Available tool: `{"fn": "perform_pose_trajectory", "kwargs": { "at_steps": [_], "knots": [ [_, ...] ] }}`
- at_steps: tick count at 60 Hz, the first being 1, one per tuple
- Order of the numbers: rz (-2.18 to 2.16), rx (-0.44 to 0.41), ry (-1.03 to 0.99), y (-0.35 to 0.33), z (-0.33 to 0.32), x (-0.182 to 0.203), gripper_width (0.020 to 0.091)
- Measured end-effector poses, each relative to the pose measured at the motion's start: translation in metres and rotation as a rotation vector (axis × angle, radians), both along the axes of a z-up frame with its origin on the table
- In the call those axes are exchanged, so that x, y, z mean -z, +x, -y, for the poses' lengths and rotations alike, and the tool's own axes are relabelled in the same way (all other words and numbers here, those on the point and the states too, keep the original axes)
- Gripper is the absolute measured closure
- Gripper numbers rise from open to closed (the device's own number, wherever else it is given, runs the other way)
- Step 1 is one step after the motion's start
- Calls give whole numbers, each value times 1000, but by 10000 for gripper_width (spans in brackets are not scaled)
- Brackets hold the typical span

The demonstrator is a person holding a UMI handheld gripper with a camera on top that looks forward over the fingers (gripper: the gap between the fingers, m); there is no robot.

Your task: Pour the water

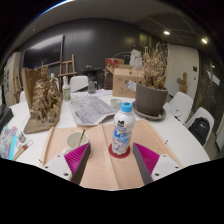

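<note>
lining up my gripper [113, 155], fingers wide, around the clear plastic bottle with blue cap [122, 128] standing between them; next i'd close and lift.

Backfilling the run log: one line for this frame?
task: pour water | gripper: open | bottle: upright, capped, between fingers, gaps both sides, on table | cup: left of bottle | pour: not begun
</note>
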State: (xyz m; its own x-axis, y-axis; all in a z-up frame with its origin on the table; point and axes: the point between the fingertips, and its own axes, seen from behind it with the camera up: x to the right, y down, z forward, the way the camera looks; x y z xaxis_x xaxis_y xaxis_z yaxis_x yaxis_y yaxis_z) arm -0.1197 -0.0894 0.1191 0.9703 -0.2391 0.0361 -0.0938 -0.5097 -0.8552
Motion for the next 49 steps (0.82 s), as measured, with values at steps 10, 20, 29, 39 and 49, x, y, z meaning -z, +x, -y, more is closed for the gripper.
{"fn": "perform_pose_trajectory", "kwargs": {
  "at_steps": [10, 20, 29, 39, 49],
  "knots": [
    [3, -30, -31, -54, 74, -43, 248],
    [24, -20, -65, -92, 141, -74, 246],
    [38, -7, -67, -113, 173, -91, 245],
    [52, -7, -77, -119, 185, -94, 247],
    [48, -18, -79, -122, 182, -102, 247]
  ]
}}
